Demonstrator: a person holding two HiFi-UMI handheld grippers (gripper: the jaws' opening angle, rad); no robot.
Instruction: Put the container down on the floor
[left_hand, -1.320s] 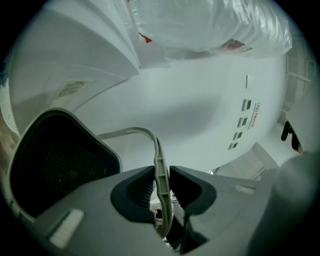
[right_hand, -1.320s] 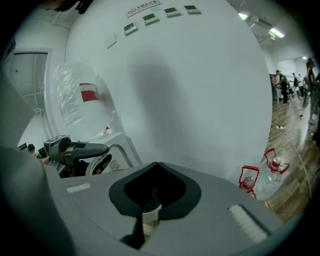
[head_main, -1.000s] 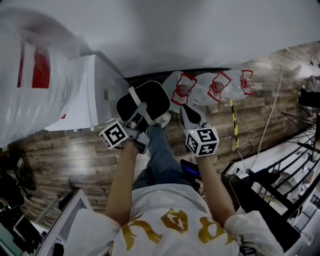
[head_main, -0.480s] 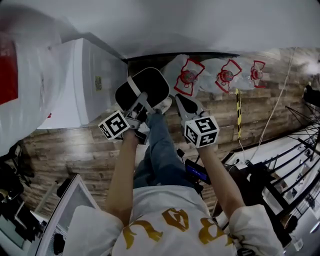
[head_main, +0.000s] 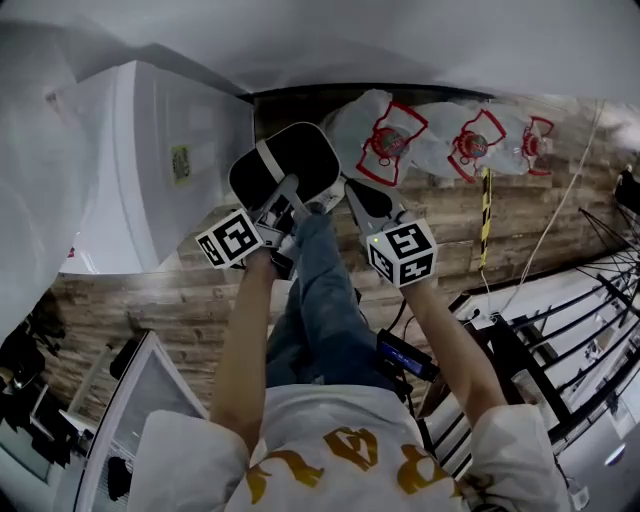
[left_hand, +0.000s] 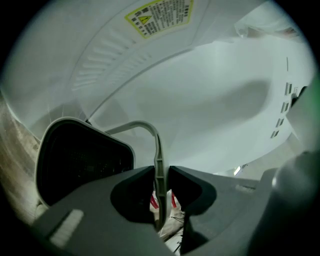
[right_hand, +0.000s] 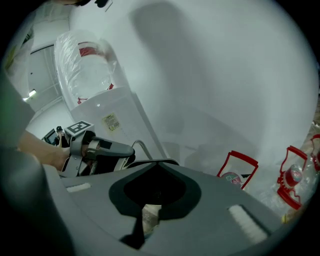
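A white appliance (head_main: 150, 150) with a yellow label (head_main: 180, 162) stands to the left of the left claw (head_main: 288, 200). That claw is clenched on the thin grey handle (left_hand: 150, 131) of the black container (head_main: 285, 165). The container hangs just beyond the claw's tips, and whether it touches the wooden floor (head_main: 140, 300) cannot be told. Just to the right, the right claw (head_main: 356, 196) is clenched on nothing. Further right, clear bags (head_main: 400, 135) with red print lie on the floor.

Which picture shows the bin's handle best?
The left gripper view: the handle runs up the middle, pinched by the left gripper. The head view shows it small over the black bin; the right gripper view shows just a thin curve.
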